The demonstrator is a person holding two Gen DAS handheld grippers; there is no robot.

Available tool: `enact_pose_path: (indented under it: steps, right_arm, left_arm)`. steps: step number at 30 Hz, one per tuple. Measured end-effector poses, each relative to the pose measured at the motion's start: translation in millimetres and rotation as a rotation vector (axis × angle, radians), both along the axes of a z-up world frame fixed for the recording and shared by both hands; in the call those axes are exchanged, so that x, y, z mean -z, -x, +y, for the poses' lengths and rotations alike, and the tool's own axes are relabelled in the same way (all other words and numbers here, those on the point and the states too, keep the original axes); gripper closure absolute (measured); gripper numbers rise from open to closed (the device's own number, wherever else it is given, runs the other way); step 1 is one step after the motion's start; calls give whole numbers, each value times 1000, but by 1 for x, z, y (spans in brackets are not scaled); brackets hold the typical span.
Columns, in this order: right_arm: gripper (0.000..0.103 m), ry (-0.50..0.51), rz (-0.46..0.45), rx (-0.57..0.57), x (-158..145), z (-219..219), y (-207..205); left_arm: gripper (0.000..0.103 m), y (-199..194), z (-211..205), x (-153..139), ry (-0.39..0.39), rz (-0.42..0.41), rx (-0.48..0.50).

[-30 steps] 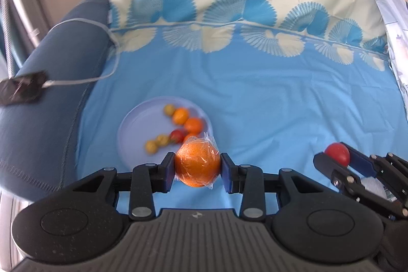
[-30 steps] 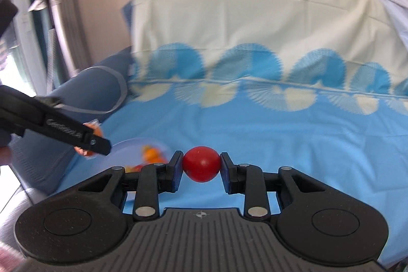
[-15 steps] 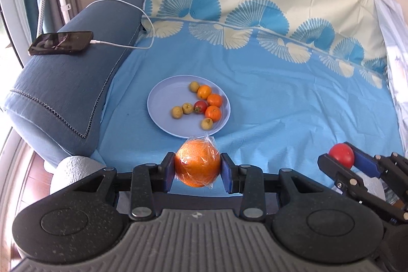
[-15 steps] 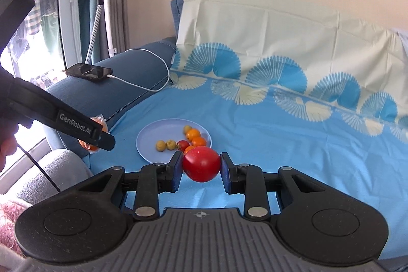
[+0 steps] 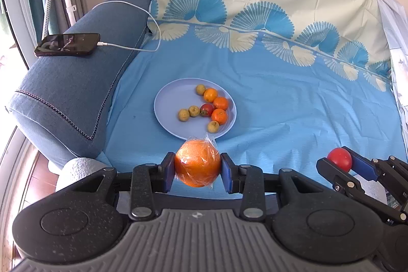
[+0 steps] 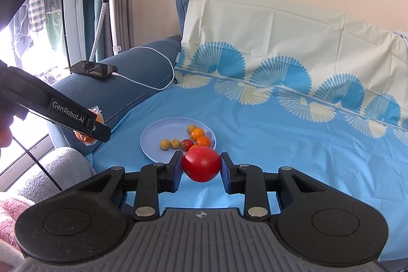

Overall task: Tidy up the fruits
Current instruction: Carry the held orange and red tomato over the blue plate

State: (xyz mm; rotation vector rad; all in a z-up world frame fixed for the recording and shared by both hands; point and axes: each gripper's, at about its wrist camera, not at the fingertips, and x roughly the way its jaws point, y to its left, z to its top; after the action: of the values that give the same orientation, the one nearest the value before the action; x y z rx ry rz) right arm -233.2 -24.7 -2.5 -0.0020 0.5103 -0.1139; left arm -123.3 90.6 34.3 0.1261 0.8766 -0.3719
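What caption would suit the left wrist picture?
Left claw gripping a plastic-wrapped orange above the fruit plate, with the right claw holding a tomato alongside.

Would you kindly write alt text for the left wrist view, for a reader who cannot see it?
The left gripper clamps a plastic-wrapped orange in its jaws above a blue bedsheet. Beyond it a pale blue plate holds small orange, yellow-green and red fruits. At right, the right gripper holds a red tomato; a charging phone lies on the sofa arm at left.
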Motion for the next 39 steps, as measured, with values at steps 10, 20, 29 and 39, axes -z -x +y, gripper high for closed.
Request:
enact_pose_path:
  steps: [10,20,29,39]
  right_arm:
    - [71,-12,22,7,4,-2,-7]
    - [71,-16,63,2,11,-4,-23]
    - [71,-24,115,-11,22,-9,-54]
    - [71,-39,143,-31,35,-12,-107]
  left_arm:
    - [62,-8,0,5,-5,18,-5]
    - [62,-31,4,18,-6,61,-30]
    - [62,-65,9,32,-28,96,-74]
    - [62,-123,4,46,-44,130,-114]
